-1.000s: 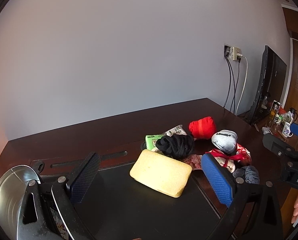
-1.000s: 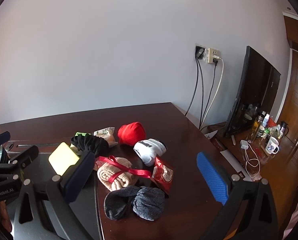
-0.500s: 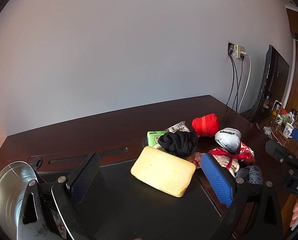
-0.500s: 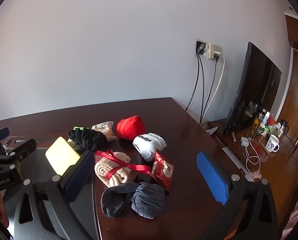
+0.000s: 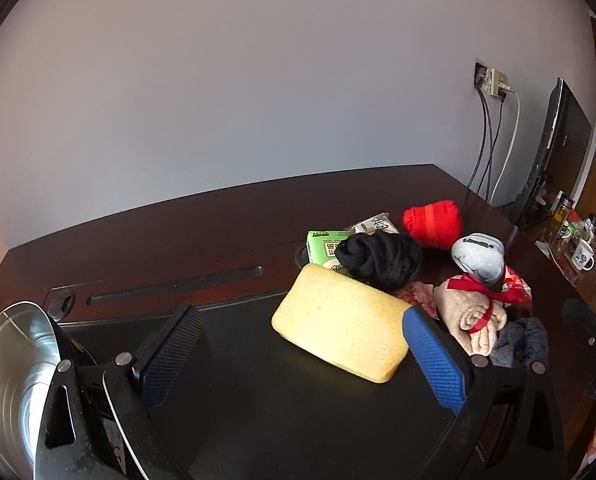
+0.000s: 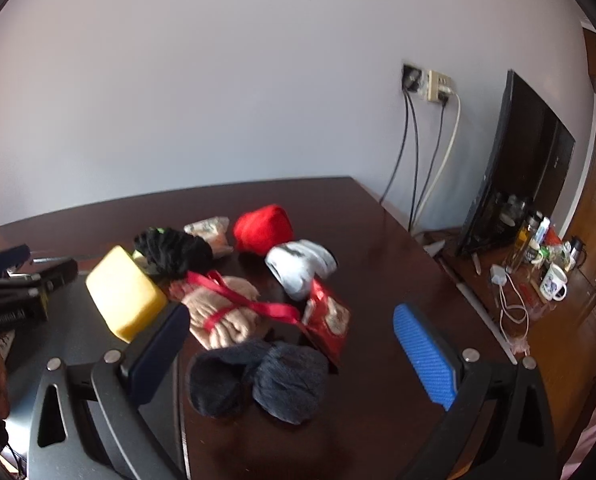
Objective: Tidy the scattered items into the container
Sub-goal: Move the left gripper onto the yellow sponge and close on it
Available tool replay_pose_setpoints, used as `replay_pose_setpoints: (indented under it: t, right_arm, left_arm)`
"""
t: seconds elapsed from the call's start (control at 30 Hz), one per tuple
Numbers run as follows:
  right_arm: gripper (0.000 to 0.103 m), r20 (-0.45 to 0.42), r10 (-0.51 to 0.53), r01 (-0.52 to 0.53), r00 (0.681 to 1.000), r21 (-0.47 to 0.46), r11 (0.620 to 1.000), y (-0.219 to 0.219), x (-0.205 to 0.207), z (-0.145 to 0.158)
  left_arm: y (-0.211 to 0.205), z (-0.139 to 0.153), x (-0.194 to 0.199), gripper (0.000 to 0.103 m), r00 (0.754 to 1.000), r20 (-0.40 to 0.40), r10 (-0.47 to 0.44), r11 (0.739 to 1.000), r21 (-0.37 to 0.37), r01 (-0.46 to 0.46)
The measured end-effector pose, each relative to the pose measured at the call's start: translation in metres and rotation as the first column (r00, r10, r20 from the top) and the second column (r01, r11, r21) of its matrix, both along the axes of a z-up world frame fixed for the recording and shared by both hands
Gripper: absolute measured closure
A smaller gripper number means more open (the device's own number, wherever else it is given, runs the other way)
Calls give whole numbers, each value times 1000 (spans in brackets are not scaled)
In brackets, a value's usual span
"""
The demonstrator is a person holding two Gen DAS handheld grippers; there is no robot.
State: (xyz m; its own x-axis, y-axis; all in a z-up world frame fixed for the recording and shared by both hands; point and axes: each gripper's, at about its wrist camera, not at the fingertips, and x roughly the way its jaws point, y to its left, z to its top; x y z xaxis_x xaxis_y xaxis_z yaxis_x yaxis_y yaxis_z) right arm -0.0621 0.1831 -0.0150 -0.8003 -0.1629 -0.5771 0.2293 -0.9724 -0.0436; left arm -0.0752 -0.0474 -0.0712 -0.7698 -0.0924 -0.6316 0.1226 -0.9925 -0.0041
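Illegible print on green carton (image 5: 327, 247) and red packet (image 6: 327, 317).

Little can be read. The green pack (image 5: 325, 247) bears a printed code square and characters too small to make out. The white sock (image 5: 479, 258) carries a dark wordmark, illegible. The left gripper (image 6: 12, 300) body shows blurred white lettering.
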Motion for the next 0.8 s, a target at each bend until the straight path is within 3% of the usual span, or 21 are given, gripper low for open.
replay_pose_setpoints:
  t: [0.3,0.47,0.57,0.8]
  right_arm:
    - [6,44,38,-37,998,-23,999,7,-1,-15]
    - [8,87,59,-57,994,-31,998,12,-3,-29]
    - [17,109,68,-64,992,-38,997,14,-5,-35]
    - [16,116,62,-56,991,-54,997,17,-8,-40]
  left_arm:
    - [9,-14,-15,1,998,40,-38,999,-12,39]
    - [5,-29,-29,1,994,97,-59,998,29,56]
    - [1,-38,-38,1,988,126,-90,994,66,83]
    - [3,-43,-50,1,981,162,-108,984,158,82]
